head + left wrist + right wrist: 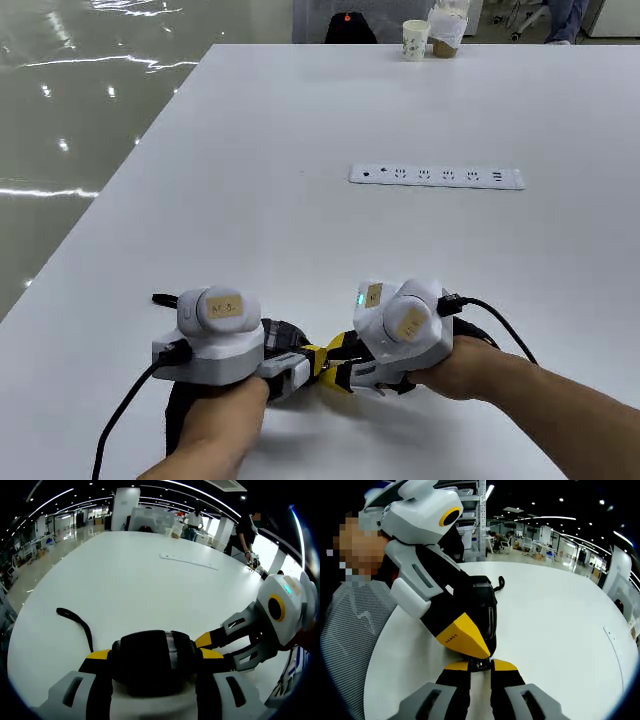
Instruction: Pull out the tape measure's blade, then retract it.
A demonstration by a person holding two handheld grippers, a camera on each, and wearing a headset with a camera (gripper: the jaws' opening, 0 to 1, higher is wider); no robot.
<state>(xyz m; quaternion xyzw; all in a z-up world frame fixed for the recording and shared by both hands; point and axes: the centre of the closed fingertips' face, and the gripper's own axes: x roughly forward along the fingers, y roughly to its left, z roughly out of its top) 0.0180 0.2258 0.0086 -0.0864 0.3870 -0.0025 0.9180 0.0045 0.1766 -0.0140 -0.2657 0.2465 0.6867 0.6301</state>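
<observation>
On table | left fingers hold tape measure | right fingers: blade, probably | lettering illegible

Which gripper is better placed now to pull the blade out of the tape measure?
Right. The right gripper is pinched on the blade tip at the mouth of the tape measure, so it can probably draw straight away, while the left gripper clamps its black body as an anchor.
</observation>
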